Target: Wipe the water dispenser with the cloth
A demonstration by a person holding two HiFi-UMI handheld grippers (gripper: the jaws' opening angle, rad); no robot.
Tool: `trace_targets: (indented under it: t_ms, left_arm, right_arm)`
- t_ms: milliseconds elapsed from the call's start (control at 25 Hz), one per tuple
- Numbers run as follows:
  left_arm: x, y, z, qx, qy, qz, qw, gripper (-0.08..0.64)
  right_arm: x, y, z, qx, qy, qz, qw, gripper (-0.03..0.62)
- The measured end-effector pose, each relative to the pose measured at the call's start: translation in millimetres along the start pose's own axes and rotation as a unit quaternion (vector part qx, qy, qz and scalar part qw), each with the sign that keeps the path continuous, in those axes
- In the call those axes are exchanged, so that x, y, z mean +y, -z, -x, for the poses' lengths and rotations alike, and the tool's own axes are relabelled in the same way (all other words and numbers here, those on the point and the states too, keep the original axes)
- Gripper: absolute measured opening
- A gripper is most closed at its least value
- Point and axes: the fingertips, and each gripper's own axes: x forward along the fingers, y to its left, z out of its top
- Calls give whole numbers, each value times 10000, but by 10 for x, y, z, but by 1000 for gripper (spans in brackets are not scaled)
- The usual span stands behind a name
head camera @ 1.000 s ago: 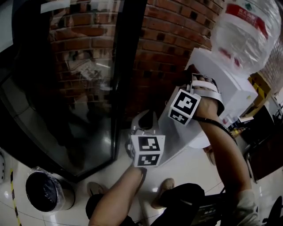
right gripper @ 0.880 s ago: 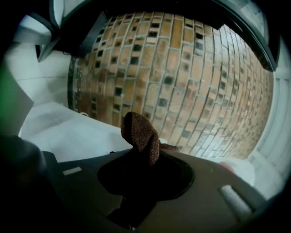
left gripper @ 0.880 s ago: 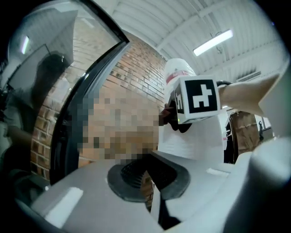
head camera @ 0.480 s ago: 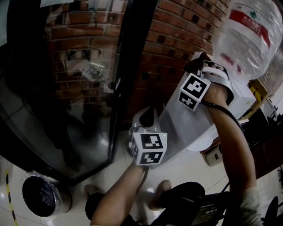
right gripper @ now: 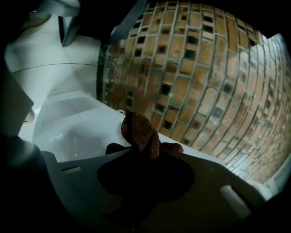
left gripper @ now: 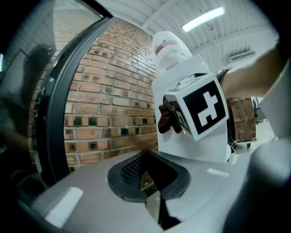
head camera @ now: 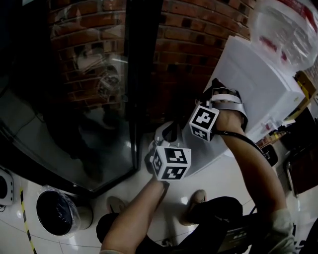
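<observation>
Brick wall [head camera: 198, 30] behind white water dispenser [head camera: 258, 84] (glossy tiled floor [head camera: 126, 191] below).

A red brick wall [head camera: 189, 44] with dark recessed holes fills the far side. To its left stands a large dark glass panel [head camera: 64, 109] in a black metal frame [head camera: 141, 74], faintly mirroring the bricks. The glossy white tiled floor [head camera: 218, 181] reflects light. At the near left a round black bin lined with a clear plastic bag [head camera: 57, 212] sits on it, beside a yellow-and-black striped floor tape [head camera: 25, 223]. Overhead, a white ribbed ceiling [left gripper: 159, 13] carries a lit fluorescent tube [left gripper: 202, 19].
</observation>
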Motion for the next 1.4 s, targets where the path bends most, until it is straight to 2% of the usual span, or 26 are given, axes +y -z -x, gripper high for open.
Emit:
trace_targets:
  t_ms: [200, 560, 800, 1080, 1400]
  left_arm:
    - [53, 449, 36, 322, -207, 340, 9987, 0]
    - [-37, 897, 79, 642, -269, 229, 9973, 0]
    - [-14, 1363, -40, 1048, -270, -238, 9938, 0]
    - [-1, 2153, -73, 1665, -342, 26, 9854, 0]
    - [-97, 2807, -265, 2066, -239, 230, 9779, 0]
  right_arm:
    - [654, -307, -88, -160, -394, 305, 9986, 109]
    - [1469, -701, -198, -266, -885, 796, 9925, 109]
    - [2083, -1006, -277, -463, -1148, 1239, 9845, 109]
    - [2802, -1350, -421, -605, -1565, 1661, 9717, 109]
    - [3566, -1702, -528, -741, -2054, 2064, 9538, 109]
